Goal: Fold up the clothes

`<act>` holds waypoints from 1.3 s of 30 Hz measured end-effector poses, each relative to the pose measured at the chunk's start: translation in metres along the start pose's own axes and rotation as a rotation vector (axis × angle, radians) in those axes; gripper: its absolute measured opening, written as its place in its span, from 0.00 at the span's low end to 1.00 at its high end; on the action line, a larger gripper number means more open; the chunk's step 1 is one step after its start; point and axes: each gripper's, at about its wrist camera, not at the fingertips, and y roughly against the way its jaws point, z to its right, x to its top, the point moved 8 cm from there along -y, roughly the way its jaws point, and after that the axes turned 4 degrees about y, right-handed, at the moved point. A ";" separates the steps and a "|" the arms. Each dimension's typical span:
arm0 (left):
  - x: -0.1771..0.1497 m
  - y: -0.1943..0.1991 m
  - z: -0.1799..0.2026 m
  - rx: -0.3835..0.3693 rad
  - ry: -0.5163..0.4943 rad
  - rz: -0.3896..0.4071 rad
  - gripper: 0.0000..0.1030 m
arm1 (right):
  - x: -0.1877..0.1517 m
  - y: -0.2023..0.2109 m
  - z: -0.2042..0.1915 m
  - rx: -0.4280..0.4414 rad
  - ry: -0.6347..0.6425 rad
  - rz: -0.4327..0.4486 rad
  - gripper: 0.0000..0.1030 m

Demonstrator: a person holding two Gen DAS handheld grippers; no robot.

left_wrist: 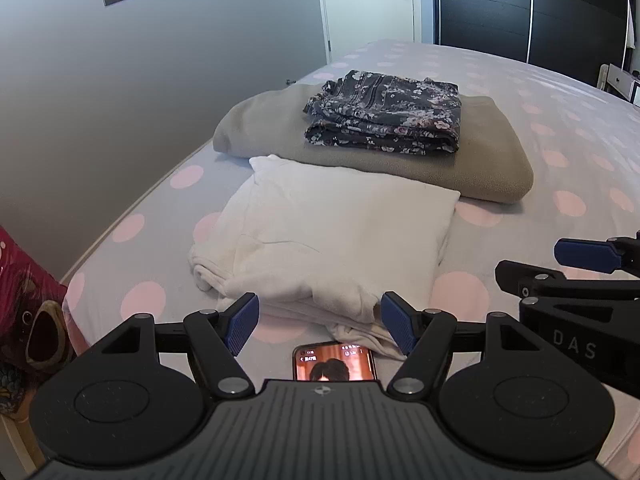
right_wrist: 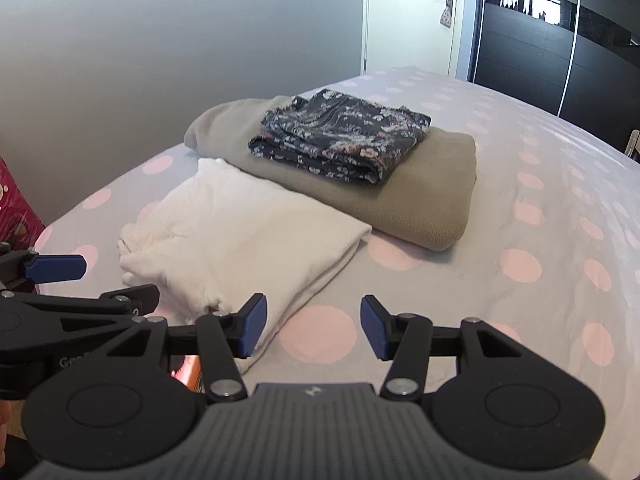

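We see three garments lying folded on the grey bedsheet with pale pink dots [right_wrist: 520, 208]. The white cotton garment [left_wrist: 332, 236] sits nearest us as a flat rectangle, though its near left edge bunches loosely. Just beyond it and touching lies the thick beige fleece garment [left_wrist: 400, 160], and the dark floral-print garment [left_wrist: 384, 116] rests folded on top of that, towards the far side.

We judge the folding largely done for what is in view; no loose clothing shows elsewhere on the bed, and only that rumpled white edge might want tidying.

Our left gripper [left_wrist: 318, 326] hangs over the white garment's near edge, jaws apart and holding nothing. Our right gripper [right_wrist: 314, 326] hangs to its right over bare sheet, jaws likewise apart and empty.

A lit smartphone [left_wrist: 334, 364] lies under the left gripper; its screen text is too small to read. On the right gripper's body we read "DAS", and "Gen" on the left's
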 end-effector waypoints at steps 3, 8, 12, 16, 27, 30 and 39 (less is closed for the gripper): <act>0.005 0.003 -0.003 0.000 0.009 0.015 0.64 | 0.005 0.004 0.000 -0.008 0.005 0.017 0.56; 0.011 0.008 -0.006 -0.005 0.026 0.027 0.64 | 0.007 0.006 -0.001 -0.012 0.006 0.020 0.57; 0.013 0.010 -0.006 -0.010 0.031 0.023 0.64 | 0.009 0.007 -0.002 -0.014 0.007 0.022 0.57; 0.014 0.011 -0.006 -0.017 0.037 0.019 0.64 | 0.010 0.009 -0.004 -0.016 0.010 0.023 0.57; 0.011 0.012 -0.008 -0.026 0.056 0.007 0.64 | 0.012 0.011 -0.009 -0.022 0.019 0.021 0.57; 0.011 0.012 -0.008 -0.026 0.052 0.004 0.64 | 0.012 0.011 -0.010 -0.024 0.020 0.021 0.57; 0.011 0.012 -0.008 -0.024 0.047 0.002 0.64 | 0.015 0.012 -0.009 -0.031 0.021 0.023 0.58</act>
